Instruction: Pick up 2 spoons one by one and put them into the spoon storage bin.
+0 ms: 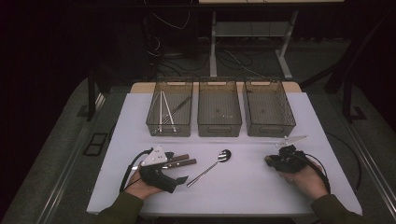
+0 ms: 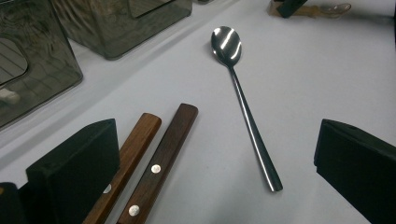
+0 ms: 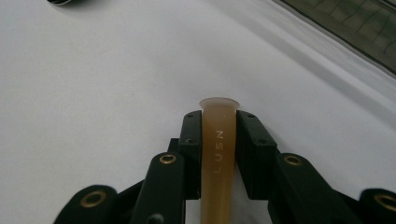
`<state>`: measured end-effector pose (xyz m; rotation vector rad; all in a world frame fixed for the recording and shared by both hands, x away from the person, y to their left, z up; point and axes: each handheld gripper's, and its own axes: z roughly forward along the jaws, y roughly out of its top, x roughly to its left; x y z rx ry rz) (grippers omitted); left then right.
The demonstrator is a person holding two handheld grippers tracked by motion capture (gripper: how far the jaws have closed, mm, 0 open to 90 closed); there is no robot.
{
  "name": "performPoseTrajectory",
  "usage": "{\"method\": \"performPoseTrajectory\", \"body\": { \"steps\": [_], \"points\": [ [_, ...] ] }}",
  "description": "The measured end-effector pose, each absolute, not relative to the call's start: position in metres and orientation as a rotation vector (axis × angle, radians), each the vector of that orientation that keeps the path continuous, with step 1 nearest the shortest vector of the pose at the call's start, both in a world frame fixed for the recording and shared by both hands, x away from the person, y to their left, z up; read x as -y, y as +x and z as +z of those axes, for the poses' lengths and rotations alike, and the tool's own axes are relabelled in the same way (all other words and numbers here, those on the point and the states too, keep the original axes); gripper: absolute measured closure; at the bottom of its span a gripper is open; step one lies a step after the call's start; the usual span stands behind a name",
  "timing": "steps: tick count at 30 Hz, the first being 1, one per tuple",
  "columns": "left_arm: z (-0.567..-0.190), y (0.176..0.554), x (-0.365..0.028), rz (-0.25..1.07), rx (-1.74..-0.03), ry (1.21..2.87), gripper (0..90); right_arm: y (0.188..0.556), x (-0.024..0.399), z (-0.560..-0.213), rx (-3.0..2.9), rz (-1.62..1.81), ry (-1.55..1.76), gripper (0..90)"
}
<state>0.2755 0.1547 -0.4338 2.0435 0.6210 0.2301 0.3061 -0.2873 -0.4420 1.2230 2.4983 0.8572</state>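
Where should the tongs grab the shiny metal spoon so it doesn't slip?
Probably the thin handle of the metal spoon, about halfway along, coming straight down from above. It lies flat on the white table with bare space on both sides, so the open left tongs can straddle it. The round bowl end is wide and smooth, harder to pinch.

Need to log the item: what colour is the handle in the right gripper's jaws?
Translucent amber; the handle shows best in the right gripper view, clamped by the right gripper.
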Motion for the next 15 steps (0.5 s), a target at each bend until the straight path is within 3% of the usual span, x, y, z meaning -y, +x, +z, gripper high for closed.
{"method": "performPoseTrajectory", "body": {
  "steps": [15],
  "points": [
    [-0.4343,0.2767,-0.1561,0.235,-0.623,2.043,0.0,0.3074,0.2907,-0.4360,-2.505,0.947,1.239,73.5]
  ]
}}
